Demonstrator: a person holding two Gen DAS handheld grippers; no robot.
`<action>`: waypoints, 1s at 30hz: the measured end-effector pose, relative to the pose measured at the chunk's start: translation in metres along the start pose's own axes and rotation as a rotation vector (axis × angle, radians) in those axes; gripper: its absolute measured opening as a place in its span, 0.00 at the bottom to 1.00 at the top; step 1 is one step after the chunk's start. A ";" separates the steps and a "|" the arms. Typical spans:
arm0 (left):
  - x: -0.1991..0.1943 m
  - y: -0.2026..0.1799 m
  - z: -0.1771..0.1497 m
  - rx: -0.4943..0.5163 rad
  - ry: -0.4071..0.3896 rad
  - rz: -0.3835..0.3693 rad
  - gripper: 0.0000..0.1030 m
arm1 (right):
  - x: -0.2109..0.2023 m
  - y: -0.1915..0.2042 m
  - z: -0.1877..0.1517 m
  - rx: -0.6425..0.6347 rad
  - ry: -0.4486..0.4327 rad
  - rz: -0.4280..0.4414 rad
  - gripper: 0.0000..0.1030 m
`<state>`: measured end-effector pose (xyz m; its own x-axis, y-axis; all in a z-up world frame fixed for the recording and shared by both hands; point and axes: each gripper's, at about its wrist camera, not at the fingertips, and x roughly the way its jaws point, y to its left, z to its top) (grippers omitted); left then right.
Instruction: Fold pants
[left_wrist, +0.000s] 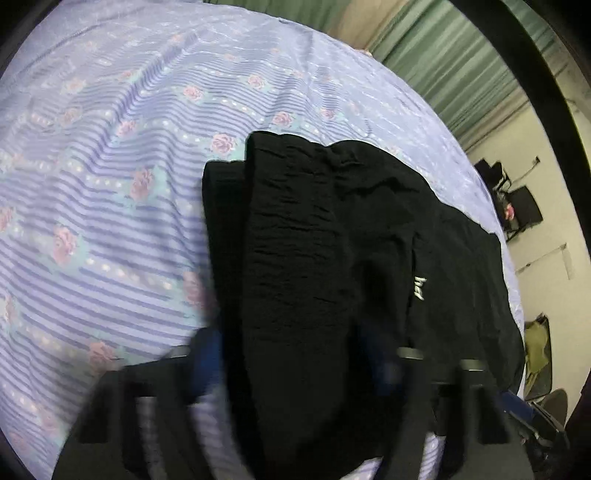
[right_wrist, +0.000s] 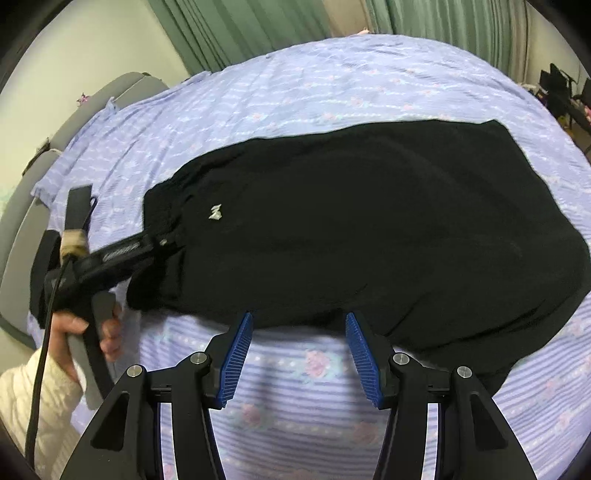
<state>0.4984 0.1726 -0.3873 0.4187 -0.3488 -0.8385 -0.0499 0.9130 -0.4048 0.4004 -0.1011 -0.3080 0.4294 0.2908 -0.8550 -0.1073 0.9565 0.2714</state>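
Black pants (right_wrist: 369, 229) with a small white logo (right_wrist: 215, 213) lie folded lengthwise across a lilac flowered bedsheet (right_wrist: 295, 398). My left gripper (left_wrist: 295, 354) has the waistband end of the pants (left_wrist: 303, 258) between its blue pads, lifted and bunched; the view is blurred. It shows in the right wrist view (right_wrist: 162, 242) at the pants' left end, held by a hand. My right gripper (right_wrist: 299, 321) is open and empty, its blue pads (right_wrist: 238, 354) just short of the pants' near edge.
The sheet (left_wrist: 110, 184) covers a bed. A grey padded edge (right_wrist: 33, 206) runs along the left. Green curtains (right_wrist: 240, 29) hang behind. Dark chairs (left_wrist: 517, 206) stand on the pale floor to the right.
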 end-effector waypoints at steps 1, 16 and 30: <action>-0.003 0.000 0.002 0.000 -0.003 0.001 0.37 | -0.002 0.001 -0.002 0.013 -0.001 0.011 0.52; -0.016 -0.023 0.015 0.243 -0.025 0.259 0.64 | -0.011 0.003 -0.018 0.004 -0.005 -0.086 0.52; -0.092 -0.075 -0.051 0.321 -0.240 0.329 0.91 | -0.073 -0.069 -0.010 0.185 -0.144 -0.223 0.52</action>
<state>0.4173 0.1251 -0.2987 0.6260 -0.0089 -0.7798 0.0516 0.9982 0.0300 0.3675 -0.1884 -0.2693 0.5482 0.0551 -0.8345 0.1630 0.9716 0.1712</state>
